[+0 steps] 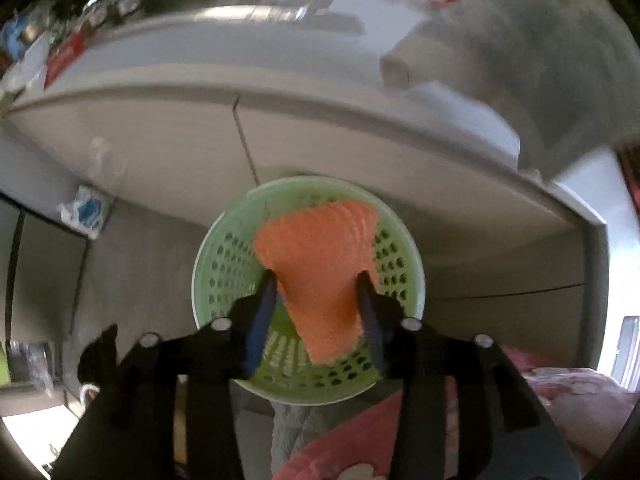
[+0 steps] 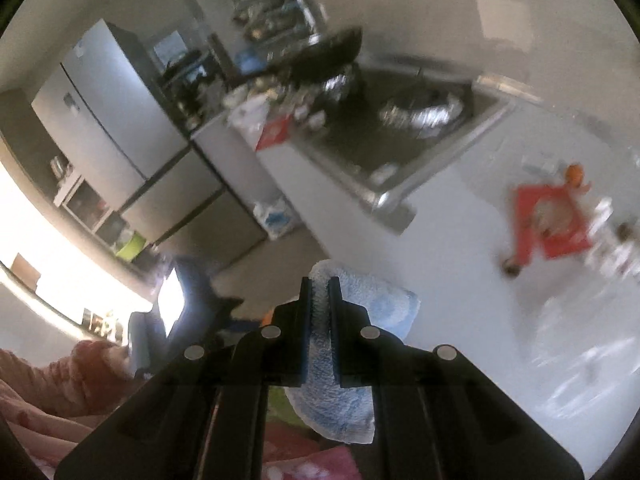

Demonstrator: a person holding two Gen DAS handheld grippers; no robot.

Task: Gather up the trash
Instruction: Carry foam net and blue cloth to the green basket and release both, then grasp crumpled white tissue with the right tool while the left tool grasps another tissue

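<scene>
Left gripper (image 1: 316,280), jaws spread, is loosing a soft, light orange wrapper (image 1: 320,276) over the green basket (image 1: 216,264) below.

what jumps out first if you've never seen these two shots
In the left wrist view, a bright orange foam-like piece sits between the left gripper jaws, right over a pale green perforated basket on the floor below the counter edge. In the right wrist view, the right gripper is shut on a fluffy blue and white cloth, with a red packet blurred on the white counter to the right.
</scene>
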